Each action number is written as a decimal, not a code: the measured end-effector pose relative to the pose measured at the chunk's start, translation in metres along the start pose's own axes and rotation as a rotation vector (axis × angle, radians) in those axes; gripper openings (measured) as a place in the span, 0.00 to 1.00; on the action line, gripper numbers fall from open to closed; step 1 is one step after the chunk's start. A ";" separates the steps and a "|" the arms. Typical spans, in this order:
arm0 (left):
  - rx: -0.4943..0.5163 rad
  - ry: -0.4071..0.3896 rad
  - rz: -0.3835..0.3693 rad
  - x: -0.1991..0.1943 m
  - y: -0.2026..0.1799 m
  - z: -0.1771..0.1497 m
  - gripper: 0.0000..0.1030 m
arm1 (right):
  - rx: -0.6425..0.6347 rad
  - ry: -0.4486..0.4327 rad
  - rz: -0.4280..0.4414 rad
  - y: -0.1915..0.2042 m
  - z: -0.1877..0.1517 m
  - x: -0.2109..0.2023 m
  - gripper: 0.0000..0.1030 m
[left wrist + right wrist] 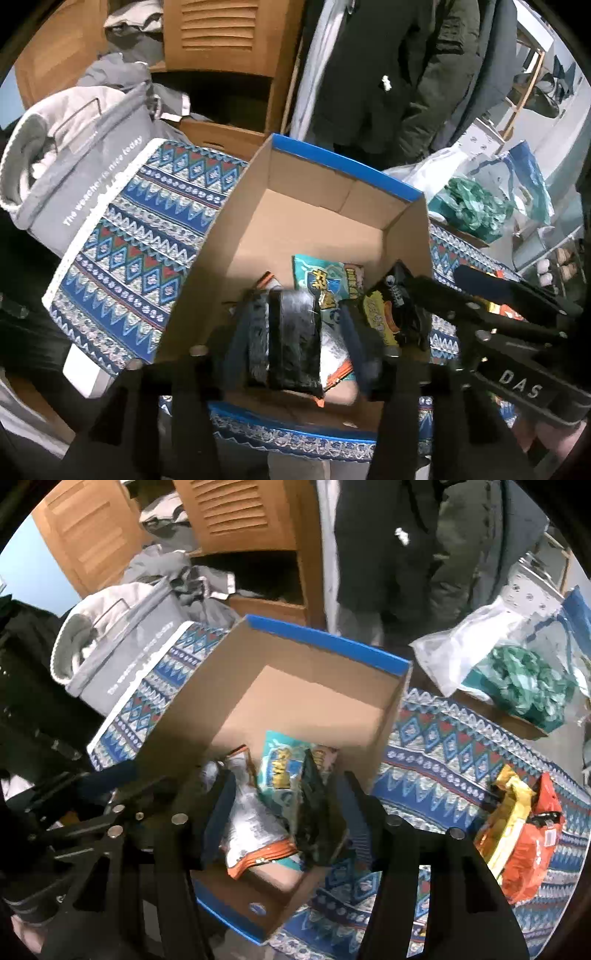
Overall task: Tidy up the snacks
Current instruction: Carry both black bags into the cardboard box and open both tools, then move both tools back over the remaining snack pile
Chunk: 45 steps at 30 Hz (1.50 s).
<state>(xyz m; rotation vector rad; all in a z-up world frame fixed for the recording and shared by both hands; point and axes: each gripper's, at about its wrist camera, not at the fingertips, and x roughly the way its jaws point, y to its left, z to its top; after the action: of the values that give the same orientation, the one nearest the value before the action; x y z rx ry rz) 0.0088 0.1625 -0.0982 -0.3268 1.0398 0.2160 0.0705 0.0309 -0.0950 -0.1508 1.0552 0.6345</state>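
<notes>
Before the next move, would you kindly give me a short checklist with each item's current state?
1. Room in the cardboard box: far half of its floor is bare. Ok.
2. Left gripper above the box opening: ok.
3. Left grip on the black packet: it sits between the fingers, but contact is unclear. Cannot tell.
4. Right gripper holding the dark packet: cannot tell.
5. All snacks boxed: orange packet and yellow packet lie on the tablecloth. Not ok.

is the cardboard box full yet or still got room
Still has room. The cardboard box holds only a few snack packets bunched at its near end; the far part of its floor is bare cardboard in both views.
</notes>
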 end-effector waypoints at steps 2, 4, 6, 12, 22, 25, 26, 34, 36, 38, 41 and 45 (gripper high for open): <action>-0.001 -0.010 0.001 -0.002 -0.001 0.000 0.59 | 0.011 -0.009 -0.009 -0.005 0.000 -0.004 0.63; 0.004 -0.011 0.001 -0.004 -0.003 0.001 0.61 | 0.019 -0.015 -0.015 -0.009 0.000 -0.007 0.63; 0.011 -0.011 -0.003 -0.005 -0.005 0.000 0.61 | 0.023 -0.023 -0.023 -0.013 -0.001 -0.011 0.63; 0.023 -0.003 -0.009 -0.005 -0.012 -0.002 0.61 | 0.036 -0.032 -0.039 -0.023 -0.005 -0.019 0.64; 0.067 0.004 -0.034 -0.006 -0.038 -0.005 0.66 | 0.057 -0.052 -0.074 -0.043 -0.015 -0.035 0.72; 0.076 0.013 -0.038 -0.006 -0.046 -0.007 0.66 | 0.062 -0.057 -0.087 -0.050 -0.019 -0.040 0.75; 0.079 0.012 -0.042 -0.007 -0.049 -0.008 0.66 | 0.063 -0.058 -0.094 -0.053 -0.021 -0.042 0.75; 0.127 0.008 -0.064 -0.010 -0.074 -0.014 0.69 | 0.097 -0.054 -0.127 -0.081 -0.038 -0.054 0.76; 0.144 0.013 -0.070 -0.009 -0.082 -0.016 0.69 | 0.109 -0.053 -0.133 -0.088 -0.043 -0.058 0.76; 0.160 0.015 -0.074 -0.009 -0.090 -0.018 0.69 | 0.121 -0.052 -0.139 -0.096 -0.049 -0.061 0.76; 0.179 0.022 -0.083 -0.008 -0.101 -0.021 0.69 | 0.137 -0.054 -0.154 -0.108 -0.056 -0.066 0.76; 0.200 0.028 -0.095 -0.008 -0.116 -0.025 0.69 | 0.167 -0.051 -0.170 -0.126 -0.066 -0.071 0.76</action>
<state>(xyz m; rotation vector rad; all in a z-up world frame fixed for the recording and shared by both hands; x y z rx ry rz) 0.0230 0.0452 -0.0839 -0.1974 1.0615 0.0216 0.0664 -0.1283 -0.0905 -0.0773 1.0294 0.3936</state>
